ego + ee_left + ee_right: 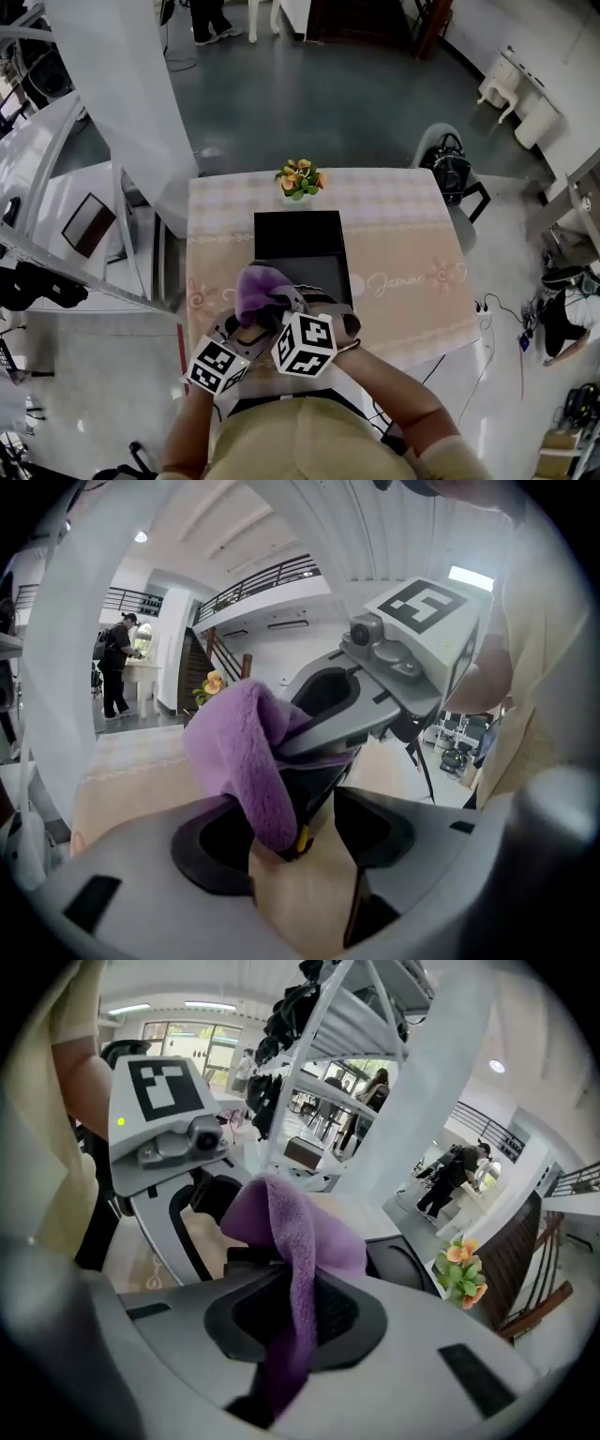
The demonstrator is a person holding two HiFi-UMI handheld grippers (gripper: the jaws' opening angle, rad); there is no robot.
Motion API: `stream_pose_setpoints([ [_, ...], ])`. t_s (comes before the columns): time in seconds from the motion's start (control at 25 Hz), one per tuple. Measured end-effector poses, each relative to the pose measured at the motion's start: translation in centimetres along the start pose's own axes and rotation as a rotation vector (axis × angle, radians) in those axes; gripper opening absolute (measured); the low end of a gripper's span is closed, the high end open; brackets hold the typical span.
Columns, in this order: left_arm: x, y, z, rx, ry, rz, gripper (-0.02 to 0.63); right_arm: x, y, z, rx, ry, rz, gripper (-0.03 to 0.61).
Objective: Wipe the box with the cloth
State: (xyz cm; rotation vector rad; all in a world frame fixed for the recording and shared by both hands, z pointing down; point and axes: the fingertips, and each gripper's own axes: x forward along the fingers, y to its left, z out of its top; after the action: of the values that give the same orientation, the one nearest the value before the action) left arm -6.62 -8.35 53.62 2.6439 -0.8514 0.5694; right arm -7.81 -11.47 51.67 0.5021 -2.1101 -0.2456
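Note:
A black box (298, 246) lies flat in the middle of the table (403, 244). My right gripper (286, 302) is shut on a purple cloth (258, 286), which it holds just over the box's near end. In the right gripper view the cloth (291, 1232) is pinched between the jaws of the right gripper (295, 1312) and hangs down in a fold. My left gripper (246, 323) sits close beside it, at the table's near edge. In the left gripper view its jaws (305, 841) stand wide apart, and the hanging end of the cloth (239, 752) drops in front of them.
A small pot of orange flowers (300, 180) stands at the table's far edge behind the box. A chair with a dark bag (450, 169) is at the far right corner. White racks and a pillar (122, 112) stand on the left.

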Motion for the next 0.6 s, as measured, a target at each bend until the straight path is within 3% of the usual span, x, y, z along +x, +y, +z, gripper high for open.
stream_pose_setpoints([
  [0.16,0.1,0.0,-0.2,0.009,0.007,-0.004,0.268,0.7,0.4,-0.3,-0.050,0.029,0.018,0.057],
  [0.6,0.2,0.0,-0.7,0.026,0.021,-0.002,0.268,-0.5,-1.1,-3.4,-0.044,0.133,0.025,0.057],
])
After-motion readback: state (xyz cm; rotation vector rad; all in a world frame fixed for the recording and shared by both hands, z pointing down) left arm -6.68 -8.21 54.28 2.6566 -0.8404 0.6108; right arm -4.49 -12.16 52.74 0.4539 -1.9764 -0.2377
